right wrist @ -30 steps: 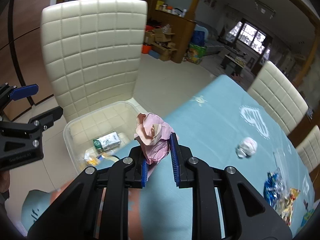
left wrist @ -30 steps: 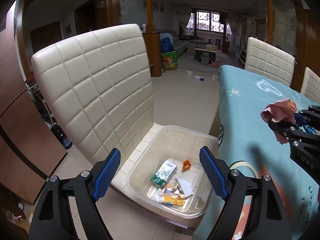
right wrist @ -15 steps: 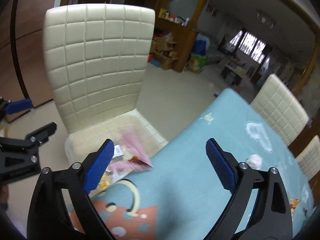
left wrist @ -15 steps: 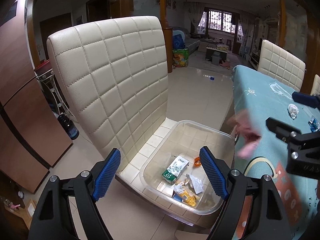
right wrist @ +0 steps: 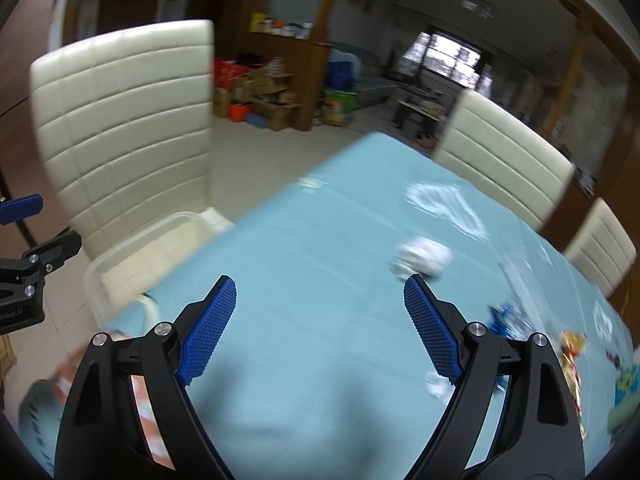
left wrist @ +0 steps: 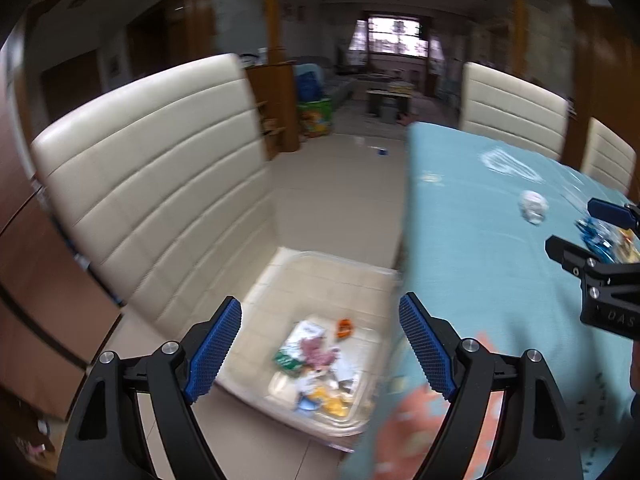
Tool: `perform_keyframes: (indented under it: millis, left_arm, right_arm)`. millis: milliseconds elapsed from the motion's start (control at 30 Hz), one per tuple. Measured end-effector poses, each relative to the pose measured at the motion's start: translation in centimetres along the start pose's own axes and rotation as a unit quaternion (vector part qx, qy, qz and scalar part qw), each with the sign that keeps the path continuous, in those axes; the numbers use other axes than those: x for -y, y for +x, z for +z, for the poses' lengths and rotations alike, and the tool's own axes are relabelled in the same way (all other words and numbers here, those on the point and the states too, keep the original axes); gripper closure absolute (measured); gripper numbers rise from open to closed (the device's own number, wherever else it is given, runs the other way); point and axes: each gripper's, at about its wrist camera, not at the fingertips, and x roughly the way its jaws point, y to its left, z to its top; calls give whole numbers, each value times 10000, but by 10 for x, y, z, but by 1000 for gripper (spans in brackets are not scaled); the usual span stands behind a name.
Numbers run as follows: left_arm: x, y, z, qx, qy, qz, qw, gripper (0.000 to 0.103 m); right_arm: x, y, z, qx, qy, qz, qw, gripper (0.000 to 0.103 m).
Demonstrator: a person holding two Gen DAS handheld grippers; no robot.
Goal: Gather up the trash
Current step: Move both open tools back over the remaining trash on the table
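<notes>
Hanging wide with nothing between the blue pads, the left tongs (left wrist: 320, 344) sit above a clear plastic bin (left wrist: 320, 264) on the seat of a cream quilted leather chair (left wrist: 152, 168). Crumpled pink paper (left wrist: 316, 354) lies inside the bin on top of a green-and-white carton (left wrist: 298, 344), with an orange scrap (left wrist: 344, 327) and yellow wrappers (left wrist: 330, 398) around it. Right tongs (right wrist: 320, 328) also spread wide and empty, over the table with a light blue cloth (right wrist: 320, 240). Crumpled white paper ball (right wrist: 420, 258) sits on the cloth just beyond the right pad; blue foil wrappers (right wrist: 506, 318) and a red-yellow wrapper (right wrist: 572, 350) lie further right. Both views blurred.
</notes>
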Motion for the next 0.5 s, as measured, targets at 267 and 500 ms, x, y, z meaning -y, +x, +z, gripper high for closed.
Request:
perform_keyframes:
  millis: [267, 500]
  left_arm:
    - [109, -4, 21, -10, 800, -726, 9941, 24]
    - [208, 4, 40, -187, 1192, -1390, 9829, 24]
  right_arm:
    - [116, -11, -47, -214, 850, -630, 9942, 18]
    - [233, -30, -106, -510, 1444, -1430, 9778, 18]
